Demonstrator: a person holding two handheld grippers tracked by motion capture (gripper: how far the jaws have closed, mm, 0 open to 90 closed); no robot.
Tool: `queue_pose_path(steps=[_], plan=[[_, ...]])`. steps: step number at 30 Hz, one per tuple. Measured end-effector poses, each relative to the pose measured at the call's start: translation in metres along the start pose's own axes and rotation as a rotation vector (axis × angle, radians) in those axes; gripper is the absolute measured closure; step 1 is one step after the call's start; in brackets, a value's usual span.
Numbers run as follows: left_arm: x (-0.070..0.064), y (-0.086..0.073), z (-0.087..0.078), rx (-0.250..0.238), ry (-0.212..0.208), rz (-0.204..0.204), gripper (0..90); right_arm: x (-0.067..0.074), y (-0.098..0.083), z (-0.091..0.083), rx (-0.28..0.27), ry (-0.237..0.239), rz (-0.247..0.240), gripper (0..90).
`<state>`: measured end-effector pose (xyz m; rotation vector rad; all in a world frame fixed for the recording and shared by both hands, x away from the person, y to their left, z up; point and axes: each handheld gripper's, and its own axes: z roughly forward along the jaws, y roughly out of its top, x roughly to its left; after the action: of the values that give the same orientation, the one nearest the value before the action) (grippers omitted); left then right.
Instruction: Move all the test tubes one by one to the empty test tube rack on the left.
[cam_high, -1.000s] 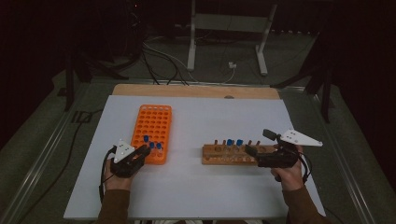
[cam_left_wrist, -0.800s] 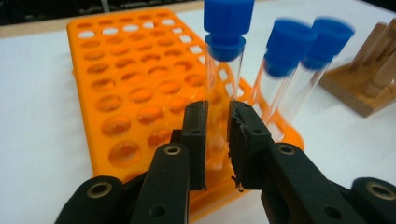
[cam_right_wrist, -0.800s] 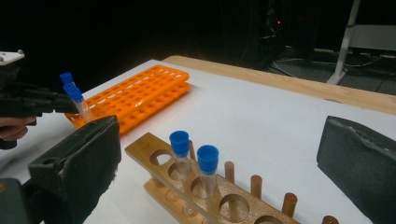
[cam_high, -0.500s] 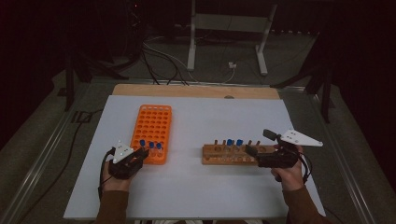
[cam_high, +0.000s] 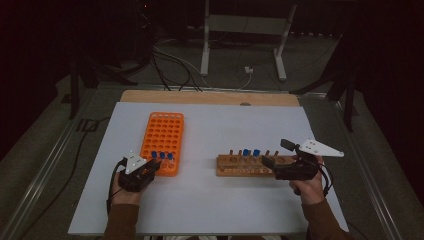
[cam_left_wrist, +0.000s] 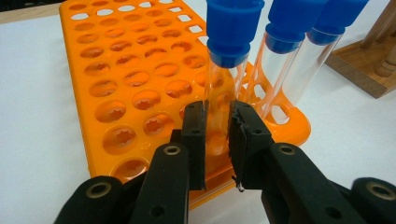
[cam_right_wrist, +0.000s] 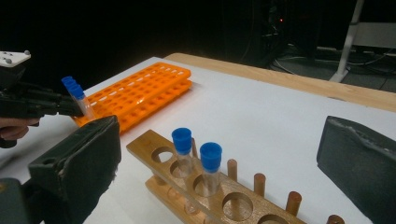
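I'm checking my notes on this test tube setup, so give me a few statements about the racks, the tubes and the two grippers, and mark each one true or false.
1. The left gripper has its jaws closed on a blue-capped tube standing in the orange rack. True.
2. The wooden rack holds four capped tubes. False: two blue-capped tubes stand in it, side by side.
3. The right gripper is open, with nothing between its jaws. True.
4. The orange rack is full of tubes. False: three blue-capped tubes stand at its near end, and the other holes are empty.
5. The wooden rack lies to the left of the orange rack in the high view. False: it lies to the right.
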<state>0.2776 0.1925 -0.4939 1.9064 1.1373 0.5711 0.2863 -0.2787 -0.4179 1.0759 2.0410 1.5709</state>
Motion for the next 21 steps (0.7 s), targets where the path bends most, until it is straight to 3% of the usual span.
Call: queue_pose_path(steps=[10, 14, 21], plan=[[0.0000, 0.0009, -0.0003, 0.003, -0.015, -0.023, 74.2, 0.0003, 0.0001, -0.0001, 0.001, 0.003, -0.002, 0.0], [0.0014, 0.0014, -0.0045, -0.006, -0.017, -0.041, 66.1, -0.0005, 0.0001, -0.0007, -0.001, 0.001, -0.001, 0.0], [-0.0024, 0.0038, -0.0094, -0.014, -0.064, -0.061, 56.1, -0.0012, 0.0004, -0.0017, -0.003, -0.001, 0.000, 0.0]])
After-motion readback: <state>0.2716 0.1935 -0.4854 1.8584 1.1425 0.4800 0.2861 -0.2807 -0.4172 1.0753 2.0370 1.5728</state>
